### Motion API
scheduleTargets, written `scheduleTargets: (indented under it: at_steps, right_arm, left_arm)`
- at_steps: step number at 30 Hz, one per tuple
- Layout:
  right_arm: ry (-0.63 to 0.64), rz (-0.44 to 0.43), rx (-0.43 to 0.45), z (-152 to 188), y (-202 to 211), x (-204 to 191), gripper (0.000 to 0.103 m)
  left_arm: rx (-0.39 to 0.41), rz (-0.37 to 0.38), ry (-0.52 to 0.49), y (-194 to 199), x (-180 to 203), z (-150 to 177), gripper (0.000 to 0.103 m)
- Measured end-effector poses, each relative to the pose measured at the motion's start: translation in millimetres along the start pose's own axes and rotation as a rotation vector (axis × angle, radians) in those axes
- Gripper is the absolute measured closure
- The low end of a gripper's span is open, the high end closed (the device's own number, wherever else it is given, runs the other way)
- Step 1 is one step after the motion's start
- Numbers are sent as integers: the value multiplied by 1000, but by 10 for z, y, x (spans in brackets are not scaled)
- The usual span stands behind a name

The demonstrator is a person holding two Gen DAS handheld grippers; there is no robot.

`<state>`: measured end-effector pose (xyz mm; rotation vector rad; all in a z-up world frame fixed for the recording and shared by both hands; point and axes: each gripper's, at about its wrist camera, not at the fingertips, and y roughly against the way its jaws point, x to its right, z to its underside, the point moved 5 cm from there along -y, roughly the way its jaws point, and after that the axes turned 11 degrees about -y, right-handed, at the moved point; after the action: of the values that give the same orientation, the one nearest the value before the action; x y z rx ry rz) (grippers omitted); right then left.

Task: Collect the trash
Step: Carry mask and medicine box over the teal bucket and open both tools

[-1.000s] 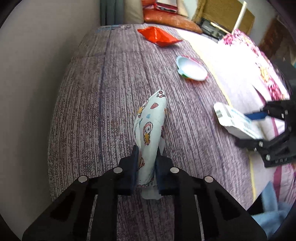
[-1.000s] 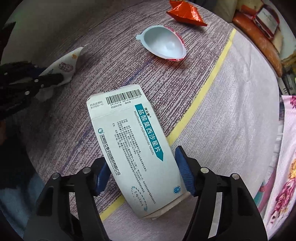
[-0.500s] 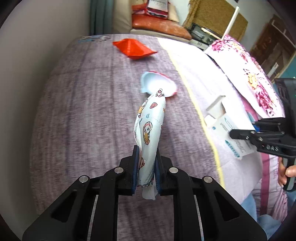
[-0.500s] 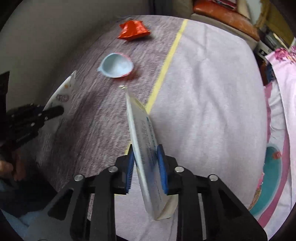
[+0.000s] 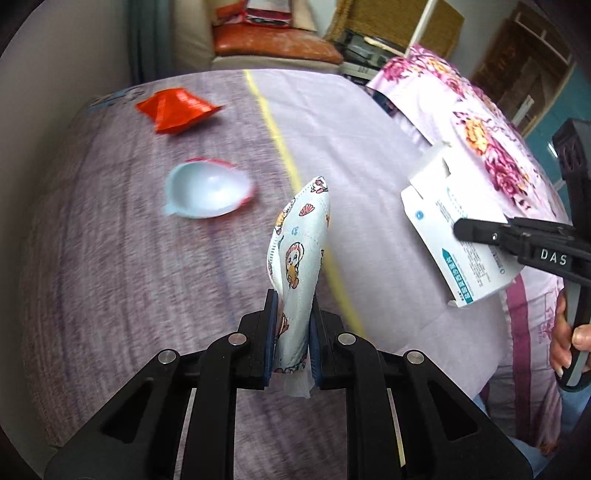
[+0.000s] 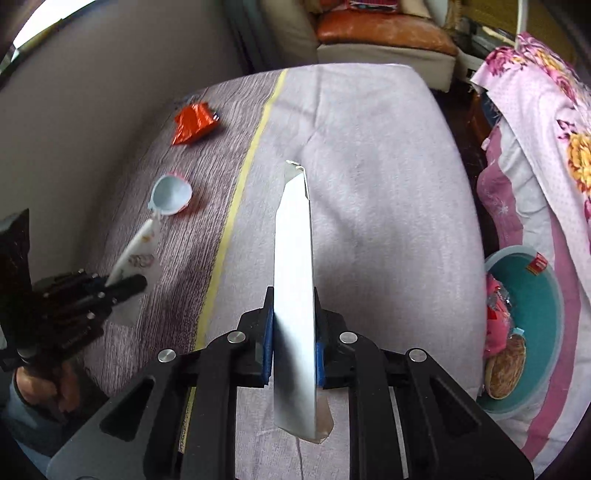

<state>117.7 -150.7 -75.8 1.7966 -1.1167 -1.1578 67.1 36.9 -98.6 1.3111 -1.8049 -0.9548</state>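
My left gripper (image 5: 291, 328) is shut on a white face mask (image 5: 299, 254) with cartoon prints and holds it upright above the bed. My right gripper (image 6: 293, 325) is shut on a flat white medicine box (image 6: 293, 280), seen edge-on; the box also shows in the left wrist view (image 5: 458, 236). A red wrapper (image 5: 177, 112) and a pale blue plastic cup (image 5: 207, 192) lie on the purple striped cover. A teal bin (image 6: 528, 332) holding some trash stands at the right of the right wrist view.
The bed cover (image 6: 369, 184) has a yellow stripe (image 6: 240, 184) down its middle. A pink floral quilt (image 5: 480, 122) lies on the right. A grey wall (image 6: 92, 92) runs along the left. An orange cushion (image 6: 384, 29) sits beyond the bed.
Both grippers have swung to the right with their loads. The bin has come into the right wrist view, and the red wrapper and cup have shifted left.
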Motion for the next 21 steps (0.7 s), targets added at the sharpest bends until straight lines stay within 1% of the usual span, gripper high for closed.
scheduleTargets:
  at_steps: [4,11,14,20,21]
  right_arm:
    - [-55,-6,42,-52,110,166,87]
    - [-160,-2,127,-125,402,687,87]
    - [-219,22,188,-136,610,1018,87]
    - [-307,68,259,-122,878,1526,87]
    - [-327,79,274,-103,948,1663,87]
  left_arm:
    - [-1,13,-46,-80,257,-172,87]
    - [-4,57,-121,-235,766,-482,87]
    - [-11,81,-159,-315,1025,-605,87]
    - [-32,137,-237,-497,1582,-815,87]
    - [-37,147,-252,-533,1690,-849,87]
